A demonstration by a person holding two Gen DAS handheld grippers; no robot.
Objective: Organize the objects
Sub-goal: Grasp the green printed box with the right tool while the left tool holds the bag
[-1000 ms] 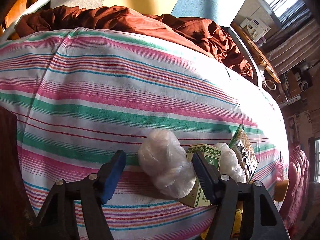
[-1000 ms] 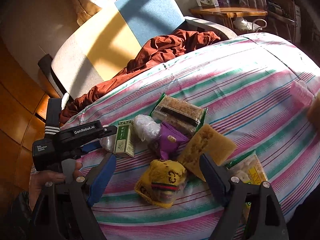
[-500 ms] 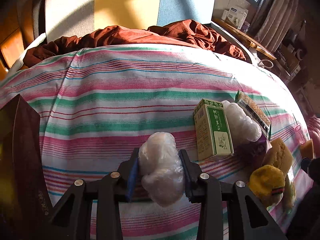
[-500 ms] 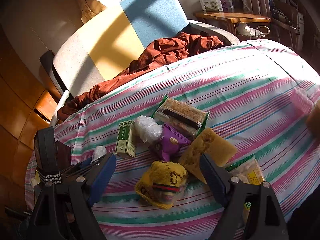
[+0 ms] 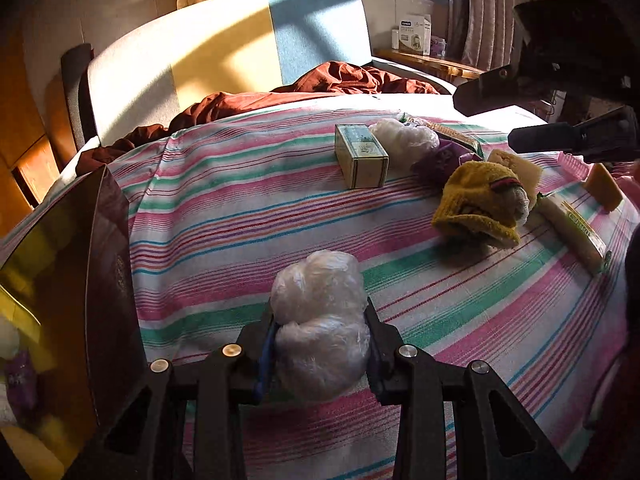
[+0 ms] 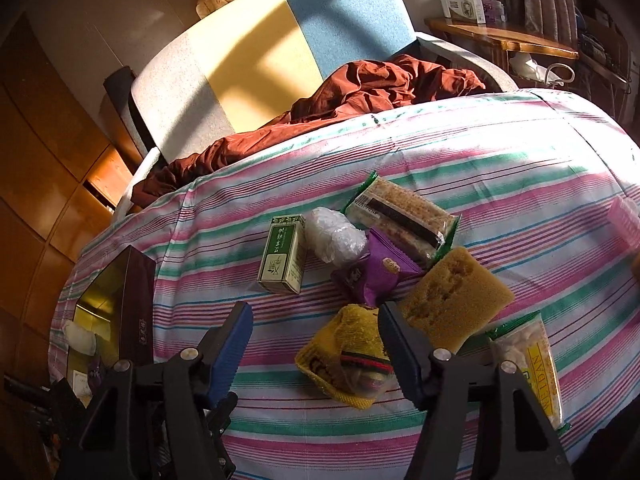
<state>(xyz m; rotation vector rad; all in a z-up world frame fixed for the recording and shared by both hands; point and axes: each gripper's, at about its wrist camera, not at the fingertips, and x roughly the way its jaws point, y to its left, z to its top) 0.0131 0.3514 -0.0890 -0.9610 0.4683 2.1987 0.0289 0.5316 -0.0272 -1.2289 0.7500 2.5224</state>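
Note:
My left gripper (image 5: 320, 328) is shut on a clear plastic-wrapped bundle (image 5: 320, 320) and holds it above the striped bedspread, right of a dark maroon box (image 5: 108, 280) with a gold inside. My right gripper (image 6: 316, 324) is open and empty over the bedspread, its right finger beside a yellow knitted item (image 6: 348, 356). Near it lie a green carton (image 6: 282, 254), a second plastic bundle (image 6: 336, 234), a purple packet (image 6: 376, 276), a cracker pack (image 6: 404, 216), a yellow sponge (image 6: 452, 300) and a snack bag (image 6: 532, 364).
The maroon box (image 6: 136, 316) sits at the bed's left edge and holds several small items. A rust-red blanket (image 6: 360, 92) is bunched by the headboard. A wooden side table (image 6: 500, 36) stands at the far right. A pink item (image 6: 626, 216) lies at the right edge.
My left gripper closed on the plastic bundle, lifted it and carried it left toward the maroon box. My right gripper stayed open and shifted slightly left over the pile.

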